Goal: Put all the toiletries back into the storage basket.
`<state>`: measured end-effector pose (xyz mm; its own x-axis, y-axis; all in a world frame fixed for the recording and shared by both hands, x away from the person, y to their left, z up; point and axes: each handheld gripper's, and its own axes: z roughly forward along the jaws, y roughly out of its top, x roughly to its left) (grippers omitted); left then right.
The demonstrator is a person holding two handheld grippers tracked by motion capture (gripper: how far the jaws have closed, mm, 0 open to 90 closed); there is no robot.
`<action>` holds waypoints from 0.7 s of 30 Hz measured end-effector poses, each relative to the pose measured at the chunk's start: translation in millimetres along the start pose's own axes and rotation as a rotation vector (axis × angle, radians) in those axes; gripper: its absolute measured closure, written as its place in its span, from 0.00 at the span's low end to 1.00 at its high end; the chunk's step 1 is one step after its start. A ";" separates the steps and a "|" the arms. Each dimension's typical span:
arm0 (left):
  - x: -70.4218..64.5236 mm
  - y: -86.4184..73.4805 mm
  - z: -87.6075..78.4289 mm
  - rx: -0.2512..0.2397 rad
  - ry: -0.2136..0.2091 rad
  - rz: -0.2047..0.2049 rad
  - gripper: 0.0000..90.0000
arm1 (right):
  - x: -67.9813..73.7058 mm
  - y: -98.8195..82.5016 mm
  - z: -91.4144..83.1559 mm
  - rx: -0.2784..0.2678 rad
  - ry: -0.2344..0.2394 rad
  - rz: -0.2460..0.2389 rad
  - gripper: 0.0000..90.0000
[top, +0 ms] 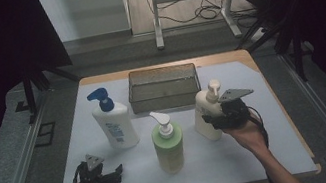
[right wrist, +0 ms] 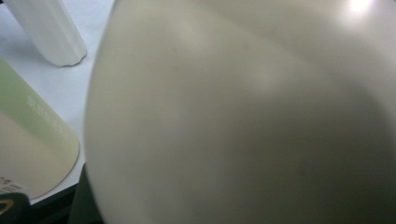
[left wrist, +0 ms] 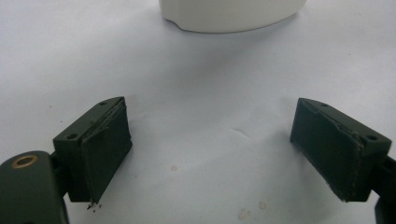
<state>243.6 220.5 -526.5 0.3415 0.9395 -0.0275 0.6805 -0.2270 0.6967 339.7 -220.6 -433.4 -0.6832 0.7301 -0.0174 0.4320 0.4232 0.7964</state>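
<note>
A cream pump bottle stands upright at the right of the white mat. My right gripper reaches in from its right with the bottle between its jaws. Close up, the cream bottle hides the pads, so I cannot see whether they press on it. One dark fingertip lies at the bottle's lower left edge. My left gripper rests low at the front left, open, with bare mat between its fingers. A green pump bottle stands at centre front. A white bottle with a blue pump stands at the left.
A clear rectangular bin sits at the back centre of the table. The white bottle's base shows ahead of the left gripper. The green bottle and the white bottle stand beyond the cream one. The wooden table edge runs down the right.
</note>
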 end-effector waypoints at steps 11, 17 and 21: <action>0.0 0.0 0.0 0.000 0.000 0.000 0.13 | -2.7 1.8 -2.3 0.002 0.014 0.016 0.43; 0.0 0.0 0.0 0.000 0.000 0.000 0.13 | -2.5 6.6 -8.9 0.003 0.022 0.011 0.44; 0.0 0.0 0.0 0.000 0.000 0.000 0.13 | -1.5 10.5 -12.9 0.001 0.022 0.000 0.44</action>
<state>243.6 220.5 -526.5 0.3415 0.9395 -0.0276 0.6804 -0.2269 0.6968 337.7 -224.2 -417.3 -0.6958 0.7182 -0.0043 0.4327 0.4240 0.7956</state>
